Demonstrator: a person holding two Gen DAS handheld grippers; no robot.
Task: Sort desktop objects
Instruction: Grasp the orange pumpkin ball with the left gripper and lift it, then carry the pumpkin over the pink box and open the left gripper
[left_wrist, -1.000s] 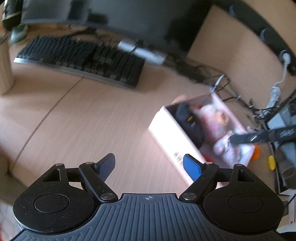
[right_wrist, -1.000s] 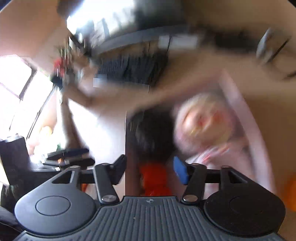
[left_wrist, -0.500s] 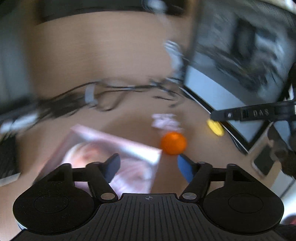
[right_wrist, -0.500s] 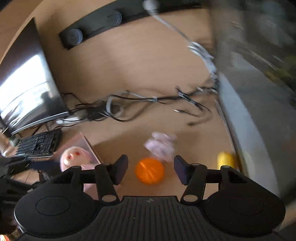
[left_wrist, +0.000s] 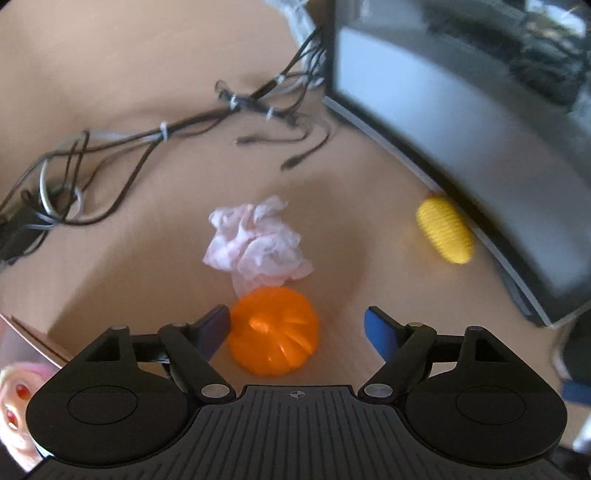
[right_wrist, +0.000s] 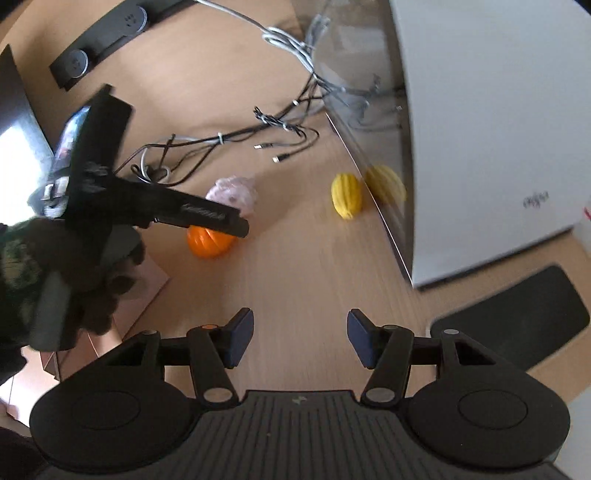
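Left tongs (left_wrist: 297, 326) gape wide around the orange toy pumpkin (left_wrist: 273, 330); right tongs (right_wrist: 300, 338) hang wide and empty. It looks light, rigid and slick; grip across its ribbed middle.

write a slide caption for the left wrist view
Open left gripper closing in on the orange toy pumpkin, with crumpled tissue just behind it and a yellow ridged toy off to the right.

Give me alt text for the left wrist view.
The open left gripper brackets an orange pumpkin toy on a wooden desk. Behind it lie a crumpled pink tissue, a yellow ridged toy and tangled cables.
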